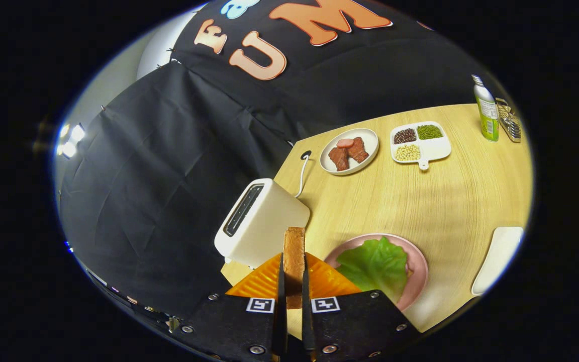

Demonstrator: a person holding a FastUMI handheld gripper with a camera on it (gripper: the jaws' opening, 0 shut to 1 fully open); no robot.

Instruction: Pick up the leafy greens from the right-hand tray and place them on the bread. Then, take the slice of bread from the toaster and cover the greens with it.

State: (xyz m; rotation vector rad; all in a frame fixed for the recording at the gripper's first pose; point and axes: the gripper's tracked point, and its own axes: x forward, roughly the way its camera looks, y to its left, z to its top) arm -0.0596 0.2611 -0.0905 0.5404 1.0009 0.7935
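My gripper (292, 281) is shut on a slice of bread (294, 256), which stands on edge between the two fingers (280, 296). The white toaster (262, 221) sits just beyond and left of the slice, its slot dark. Right of the fingers, a leafy green (376, 264) lies spread on a pink plate (417, 261); whatever is under the leaf is hidden. Under the fingers lies an orange ribbed mat (262, 282).
On the wooden table (420, 201) stand a white plate of meat slices (349, 150), a divided dish of beans (420, 142), a green bottle (487, 108) and a metal rack (510, 123) at the far side. A white tray (498, 256) lies to the right. The toaster's cord (302, 173) runs back.
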